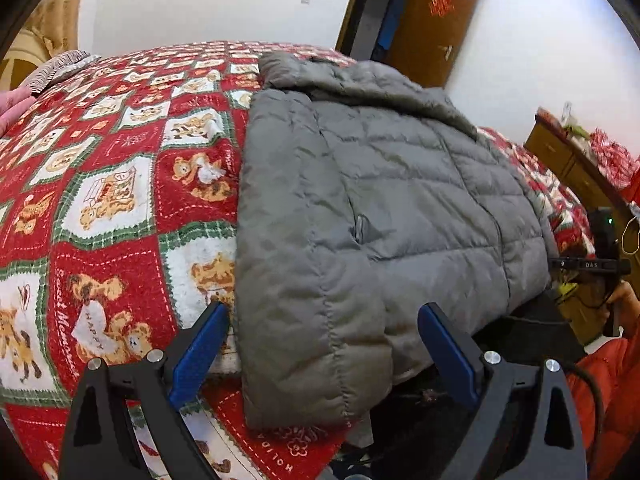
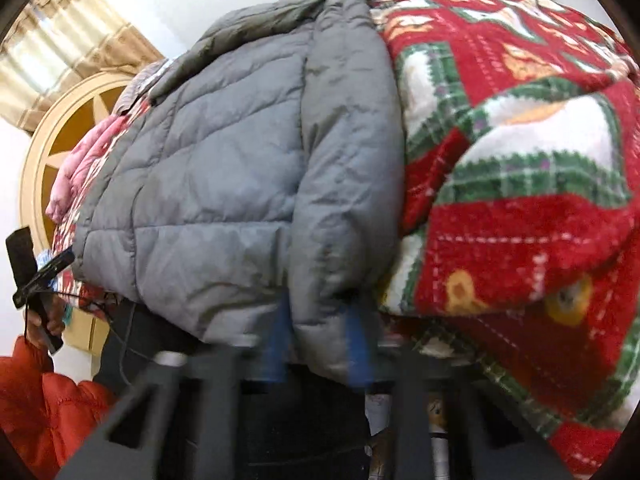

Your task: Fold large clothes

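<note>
Indoors, a grey jacket [image 1: 380, 200] covers a red quilt [image 1: 100, 160]; left gripper [image 1: 320, 344] apart, right gripper [image 2: 316, 344] clamping its hem.

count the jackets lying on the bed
1: a grey puffer jacket lies along the edge of the bed's red patchwork quilt, hem toward the grippers. Others could be hidden outside these views.

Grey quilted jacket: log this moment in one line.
grey quilted puffer jacket on red patchwork teddy-bear quilt | left gripper open at hem | right gripper pinching hem edge
</note>
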Motion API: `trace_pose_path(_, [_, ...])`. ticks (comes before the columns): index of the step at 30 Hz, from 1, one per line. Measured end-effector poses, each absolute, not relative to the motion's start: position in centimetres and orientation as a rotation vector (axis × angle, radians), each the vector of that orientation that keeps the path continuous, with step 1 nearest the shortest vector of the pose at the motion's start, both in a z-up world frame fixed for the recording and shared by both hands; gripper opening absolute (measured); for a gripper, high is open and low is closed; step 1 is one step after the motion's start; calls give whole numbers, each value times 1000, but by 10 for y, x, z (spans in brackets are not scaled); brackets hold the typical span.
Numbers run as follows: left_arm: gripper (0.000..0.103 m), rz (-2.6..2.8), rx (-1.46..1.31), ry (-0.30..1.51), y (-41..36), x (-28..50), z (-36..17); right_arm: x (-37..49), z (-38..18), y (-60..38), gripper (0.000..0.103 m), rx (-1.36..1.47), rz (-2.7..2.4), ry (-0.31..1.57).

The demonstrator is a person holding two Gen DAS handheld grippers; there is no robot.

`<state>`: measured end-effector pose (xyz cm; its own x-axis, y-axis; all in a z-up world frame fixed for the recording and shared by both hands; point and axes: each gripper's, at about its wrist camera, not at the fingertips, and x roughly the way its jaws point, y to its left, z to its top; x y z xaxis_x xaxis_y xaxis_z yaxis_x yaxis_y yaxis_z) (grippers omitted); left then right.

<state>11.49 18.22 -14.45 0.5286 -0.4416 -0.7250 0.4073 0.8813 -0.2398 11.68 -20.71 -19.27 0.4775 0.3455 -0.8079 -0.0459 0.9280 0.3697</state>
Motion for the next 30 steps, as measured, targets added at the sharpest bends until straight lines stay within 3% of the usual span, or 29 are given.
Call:
trace_pose_path(1, [95, -520, -55, 889, 182, 115, -145, 113, -190, -207, 13, 309, 251, 1044])
trace_pose_path(2, [86, -538, -62, 898, 182, 114, -145, 111, -187, -205, 12, 308, 264, 1035])
trace_pose_path(3, [61, -553, -62, 906, 180, 113, -145, 107, -183, -206, 11, 317, 281, 1021])
trace_pose_path(5, [28, -516, -80, 940, 182, 115, -150, 101, -172, -209, 10, 361, 319, 981])
trace_pose_path(9, [16, -534, -238, 958, 196, 116, -153, 85, -144, -222, 9, 491, 399, 860])
trace_pose_path(15, [10, -672, -299, 792, 187, 97, -93, 72, -95, -240, 9, 690, 500, 648])
trace_pose_path(19, [9, -730, -311, 709, 179, 83, -59, 77, -80, -214, 9, 595, 473, 652])
trace_pose_path(23, [9, -814, -306, 680, 166, 62, -34, 66, -72, -215, 8, 676, 525, 623])
trace_pose_path(30, [9, -894, -310, 588, 180, 12, 19, 28, -13, -241, 8, 711, 539, 507])
